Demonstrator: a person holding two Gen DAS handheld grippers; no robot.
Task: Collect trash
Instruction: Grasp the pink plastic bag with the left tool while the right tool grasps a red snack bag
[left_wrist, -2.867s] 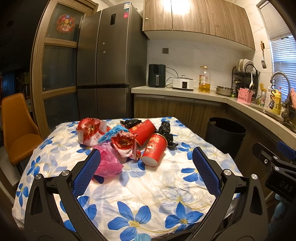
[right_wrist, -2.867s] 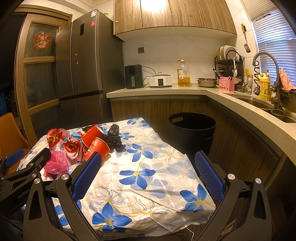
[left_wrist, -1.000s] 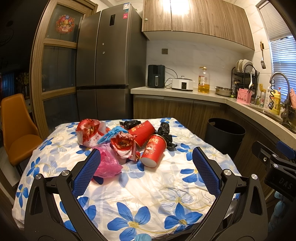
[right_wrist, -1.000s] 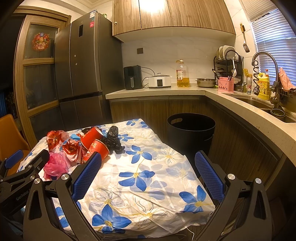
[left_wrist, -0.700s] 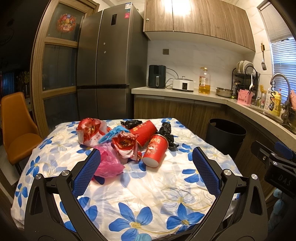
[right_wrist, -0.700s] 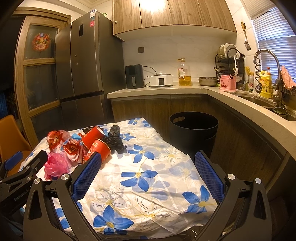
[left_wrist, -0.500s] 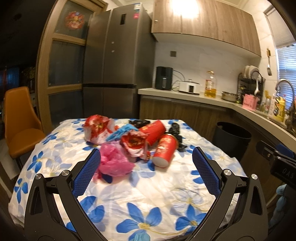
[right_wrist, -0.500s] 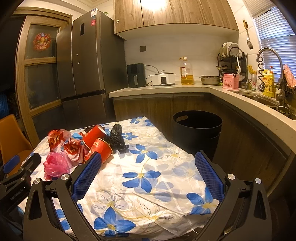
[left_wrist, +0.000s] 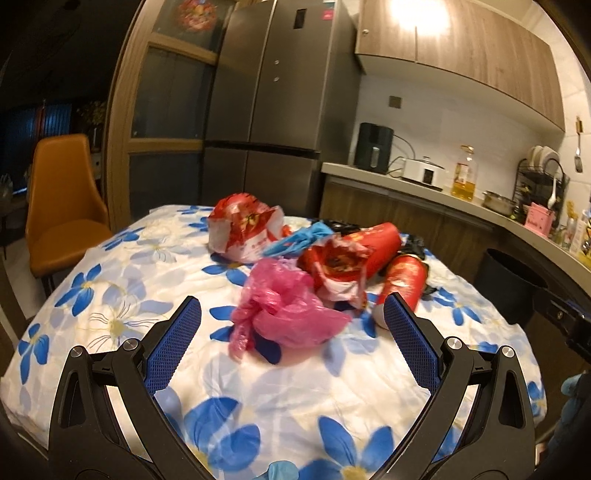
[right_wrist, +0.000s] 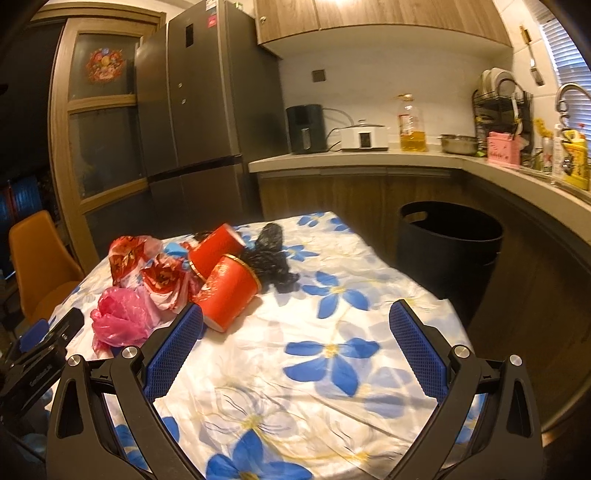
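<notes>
A heap of trash lies on the flowered tablecloth (left_wrist: 122, 291): a pink plastic bag (left_wrist: 284, 314) at the front, red-and-white wrappers (left_wrist: 240, 229), two red paper cups (right_wrist: 229, 291) on their sides and a black bag (right_wrist: 273, 258). My left gripper (left_wrist: 291, 343) is open and empty, with the pink bag just beyond and between its fingers. My right gripper (right_wrist: 295, 347) is open and empty over the table, right of the nearer red cup. The pink bag also shows in the right wrist view (right_wrist: 118, 321).
A black trash bin (right_wrist: 450, 236) stands on the floor between the table and the kitchen counter (right_wrist: 406, 158). An orange chair (left_wrist: 62, 199) stands left of the table. A dark fridge (left_wrist: 273, 103) is behind it.
Both grippers have moved forward toward the trash heap. The left one has closed in on the pink bag, the right one on the red cups. Both stayed open.
</notes>
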